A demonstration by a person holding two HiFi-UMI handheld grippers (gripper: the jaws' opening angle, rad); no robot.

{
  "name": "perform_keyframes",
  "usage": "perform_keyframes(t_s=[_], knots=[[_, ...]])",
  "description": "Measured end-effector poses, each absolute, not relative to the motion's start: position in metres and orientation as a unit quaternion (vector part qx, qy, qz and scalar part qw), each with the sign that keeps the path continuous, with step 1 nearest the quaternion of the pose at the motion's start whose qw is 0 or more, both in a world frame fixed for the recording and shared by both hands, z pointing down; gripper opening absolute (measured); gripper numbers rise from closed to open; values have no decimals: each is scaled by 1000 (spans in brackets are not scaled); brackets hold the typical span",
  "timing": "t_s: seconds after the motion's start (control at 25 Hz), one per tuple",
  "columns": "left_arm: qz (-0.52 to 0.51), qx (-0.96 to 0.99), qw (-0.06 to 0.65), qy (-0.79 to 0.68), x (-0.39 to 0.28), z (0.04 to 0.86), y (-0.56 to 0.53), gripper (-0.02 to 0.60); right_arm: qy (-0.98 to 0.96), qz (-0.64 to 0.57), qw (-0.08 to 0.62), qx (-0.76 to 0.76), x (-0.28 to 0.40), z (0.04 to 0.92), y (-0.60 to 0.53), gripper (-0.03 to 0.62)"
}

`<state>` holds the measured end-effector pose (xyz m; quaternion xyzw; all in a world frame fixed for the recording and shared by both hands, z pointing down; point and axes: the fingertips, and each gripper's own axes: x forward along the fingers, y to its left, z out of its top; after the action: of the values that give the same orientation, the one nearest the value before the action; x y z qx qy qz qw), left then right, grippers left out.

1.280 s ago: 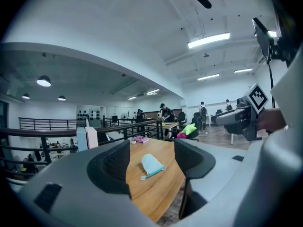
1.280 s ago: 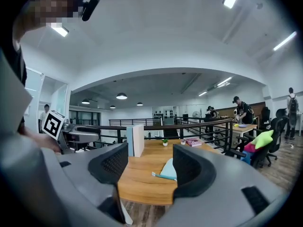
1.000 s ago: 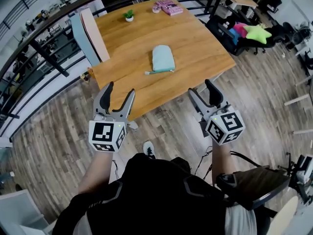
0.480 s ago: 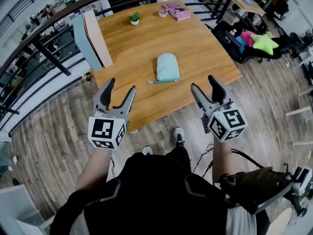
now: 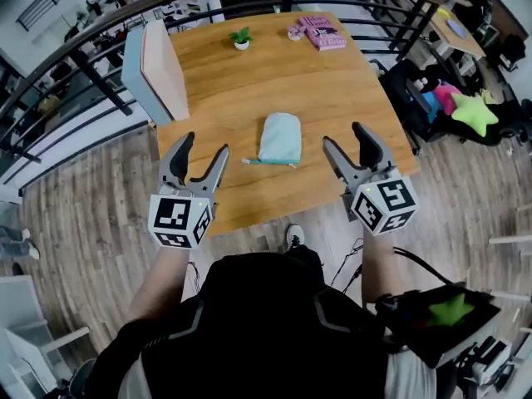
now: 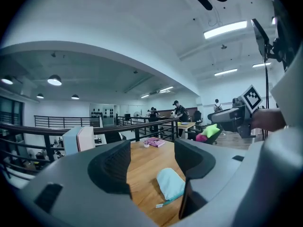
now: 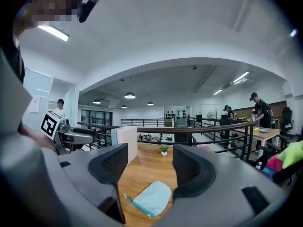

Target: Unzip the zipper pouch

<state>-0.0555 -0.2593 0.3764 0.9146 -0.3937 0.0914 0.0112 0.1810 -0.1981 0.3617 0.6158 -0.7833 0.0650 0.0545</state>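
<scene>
A pale mint zipper pouch (image 5: 278, 137) lies flat on the wooden table (image 5: 241, 81), its teal zipper edge (image 5: 268, 162) facing the table's near edge. The pouch (image 6: 171, 183) shows between the left jaws, and the pouch (image 7: 152, 197) also lies between the right jaws. My left gripper (image 5: 198, 150) hovers open over the near-left table edge, left of the pouch. To the pouch's right my right gripper (image 5: 349, 140) is open at about the same height. Neither one touches the pouch.
An upright grey-and-pink board (image 5: 155, 67) stands at the table's left edge. At the far end are a small potted plant (image 5: 241, 37) and a pink book (image 5: 323, 34). A black railing (image 5: 108, 23) runs behind the table. A chair with colourful cushions (image 5: 461, 106) stands to the right.
The person has stepped closer to the table. Both grippers now reach its near edge on either side of the pouch, and both remain open.
</scene>
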Motion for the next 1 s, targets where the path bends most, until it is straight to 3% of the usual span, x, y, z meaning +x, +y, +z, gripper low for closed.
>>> perform_keyframes(t_s=[0.36, 0.6, 1.0], knots=[[119, 886, 24, -448, -10, 387, -273, 298, -838, 81, 78, 534, 226, 387, -257, 302], [140, 878, 36, -456, 6, 415, -256, 298, -883, 73, 110, 450, 218, 440, -280, 279], [206, 854, 137, -457, 12, 518, -235, 298, -923, 100, 201, 312, 174, 578, -292, 242]])
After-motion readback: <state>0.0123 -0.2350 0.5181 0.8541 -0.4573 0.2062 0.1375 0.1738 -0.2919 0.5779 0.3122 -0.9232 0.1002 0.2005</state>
